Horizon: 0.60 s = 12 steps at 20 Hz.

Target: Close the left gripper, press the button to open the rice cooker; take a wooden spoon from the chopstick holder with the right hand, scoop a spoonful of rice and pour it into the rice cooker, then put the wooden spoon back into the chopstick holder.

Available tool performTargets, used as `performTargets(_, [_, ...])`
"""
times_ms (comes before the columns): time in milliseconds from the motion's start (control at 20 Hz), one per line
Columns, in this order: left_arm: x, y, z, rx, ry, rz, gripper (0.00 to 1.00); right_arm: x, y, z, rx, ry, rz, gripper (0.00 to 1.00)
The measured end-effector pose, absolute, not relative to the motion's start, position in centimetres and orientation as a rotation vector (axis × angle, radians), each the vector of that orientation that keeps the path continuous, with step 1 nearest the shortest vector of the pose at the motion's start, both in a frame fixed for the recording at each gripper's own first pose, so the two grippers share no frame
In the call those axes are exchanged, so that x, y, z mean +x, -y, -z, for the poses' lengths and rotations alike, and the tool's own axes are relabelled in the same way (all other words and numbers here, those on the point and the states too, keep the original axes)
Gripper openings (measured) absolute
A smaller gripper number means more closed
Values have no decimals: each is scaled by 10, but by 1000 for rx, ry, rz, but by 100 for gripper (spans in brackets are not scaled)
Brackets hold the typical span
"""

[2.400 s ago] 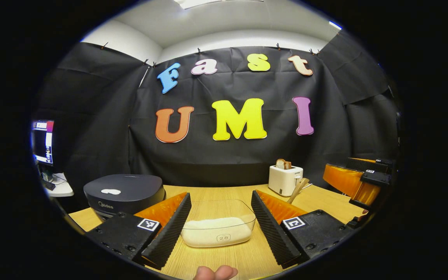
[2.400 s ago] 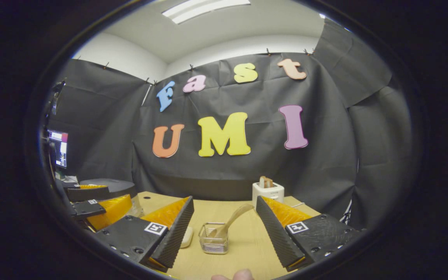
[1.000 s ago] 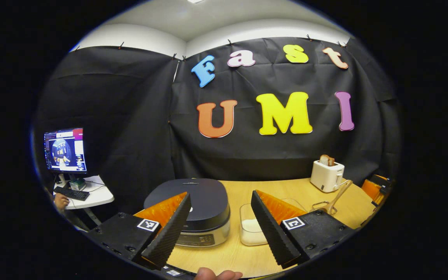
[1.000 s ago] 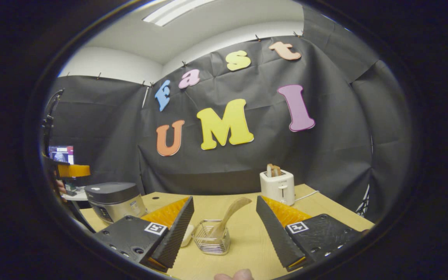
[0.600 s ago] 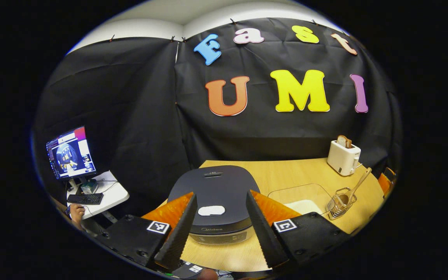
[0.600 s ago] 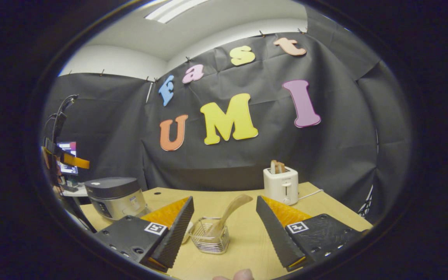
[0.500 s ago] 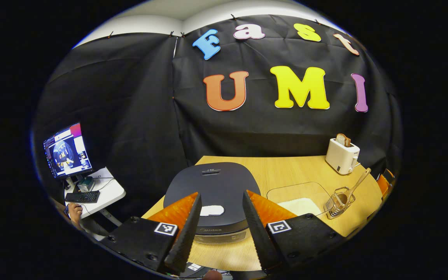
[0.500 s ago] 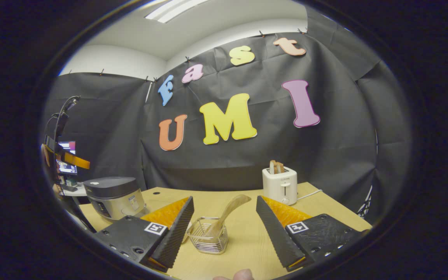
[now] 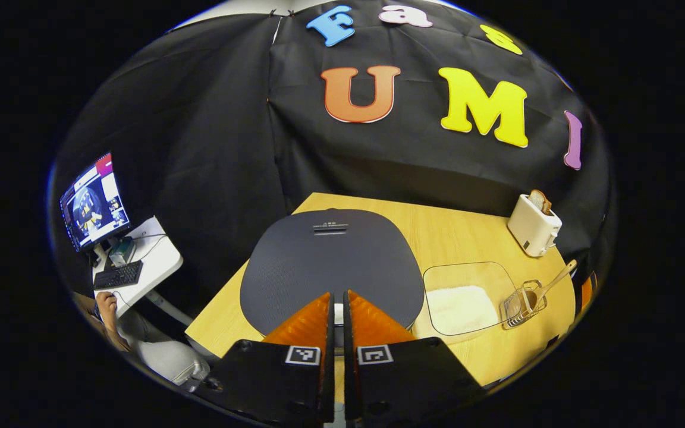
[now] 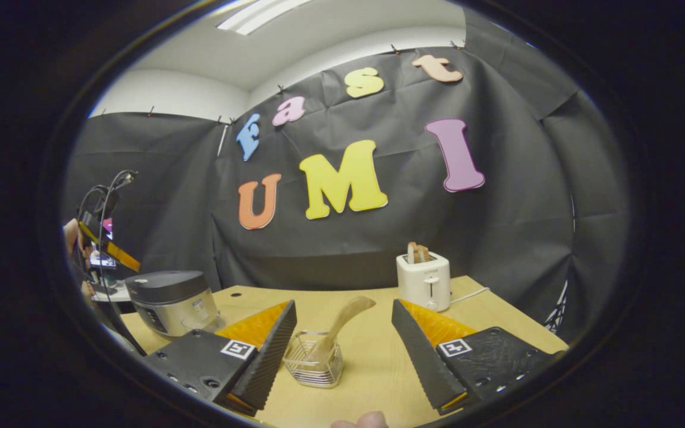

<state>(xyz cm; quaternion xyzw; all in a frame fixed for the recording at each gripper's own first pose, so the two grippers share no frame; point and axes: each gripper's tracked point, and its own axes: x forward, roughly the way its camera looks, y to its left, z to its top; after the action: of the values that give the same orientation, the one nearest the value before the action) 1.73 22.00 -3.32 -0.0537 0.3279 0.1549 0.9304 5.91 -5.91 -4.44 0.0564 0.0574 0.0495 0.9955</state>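
Note:
The dark rice cooker [image 9: 330,255] sits shut on the wooden table's left end, its lid directly under my left gripper [image 9: 335,295]. That gripper is shut with nothing in it, and a sliver of the white button [image 9: 338,313] shows past its tips. Right of the cooker a clear box of rice [image 9: 466,297] stands beside the wire chopstick holder [image 9: 521,303]. The wooden spoon [image 9: 553,280] leans in the holder. My right gripper [image 10: 342,304] hangs open, short of the chopstick holder [image 10: 313,359] and the spoon [image 10: 342,318]. The cooker [image 10: 170,300] stands far left.
A white toaster [image 9: 534,224] with bread stands at the table's back right, also the toaster [image 10: 423,279]. Off the table's left are a monitor [image 9: 90,201], a small white desk [image 9: 140,267] and a person's hand [image 9: 104,302]. The table edge [image 9: 217,315] runs close by the cooker.
My left gripper swung from the rice box to above the cooker, tilted down and went from open to shut. The right gripper barely shifted and stays open.

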Motion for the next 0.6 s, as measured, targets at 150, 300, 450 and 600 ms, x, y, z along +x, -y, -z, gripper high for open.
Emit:
performTargets(150, [20,-220,43,-128,-715,-301,3,61,61,47,114,-117,-93,95])
performTargets(300, [17,-222,50,-106,-747,-306,3,62,61,51,112,-126,-94,95])
performTargets(450, [21,-224,53,-79,-745,-315,2,64,58,54,115,-134,-102,96])
performTargets(600, [21,-224,57,-82,-737,-329,3,66,59,58,123,-142,-102,96])
